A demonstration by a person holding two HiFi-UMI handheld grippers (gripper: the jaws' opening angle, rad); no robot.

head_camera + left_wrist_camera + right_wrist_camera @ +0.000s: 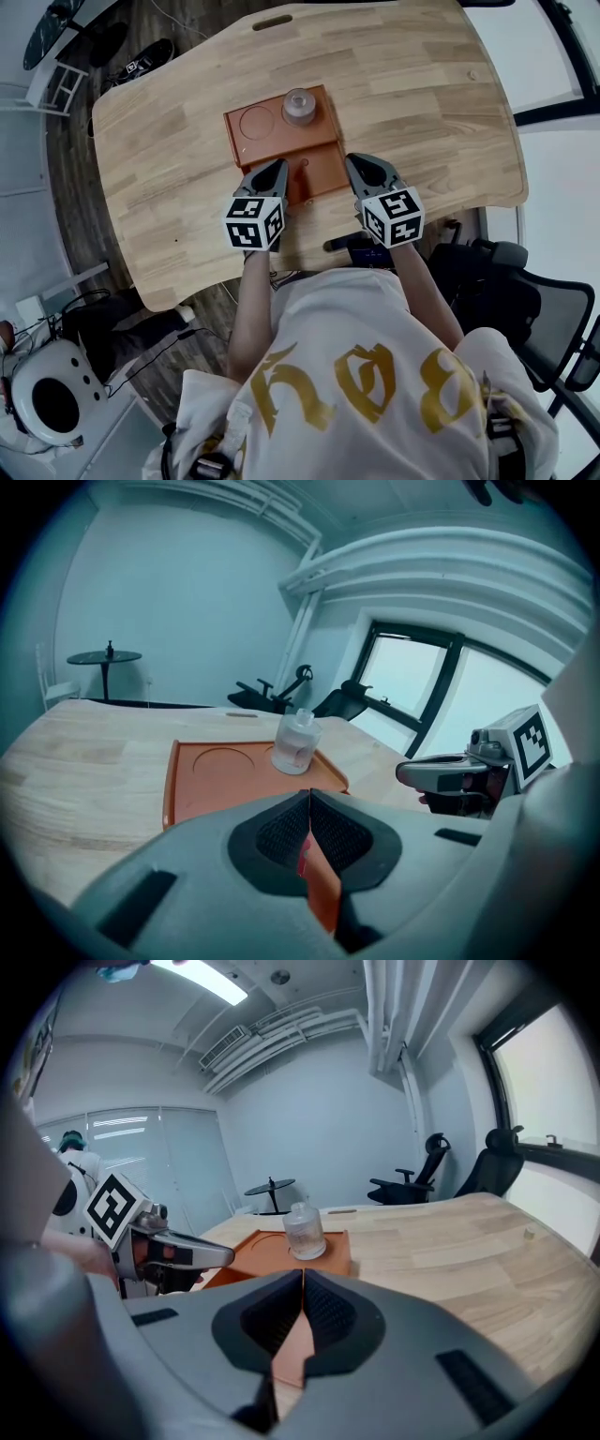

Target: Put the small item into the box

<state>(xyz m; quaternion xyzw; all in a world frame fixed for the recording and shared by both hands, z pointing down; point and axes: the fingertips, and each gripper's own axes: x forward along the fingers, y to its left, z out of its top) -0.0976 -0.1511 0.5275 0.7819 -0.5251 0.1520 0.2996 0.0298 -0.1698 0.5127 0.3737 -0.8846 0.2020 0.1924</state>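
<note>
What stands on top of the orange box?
A small clear bottle stands in the far right recess of the orange box; the left tool and right tool cover parts of its near half.

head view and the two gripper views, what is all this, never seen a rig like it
A person holds a handheld two-finger tool in each hand: left gripper, right gripper. The head view comes from a camera on their head, looking down. The other two cameras ride on each gripper, looking along its fingers. On the wooden table sits an orange box with a small clear bottle on it. Both pairs of fingers are closed at the box's near edge; neither holds the bottle.
</note>
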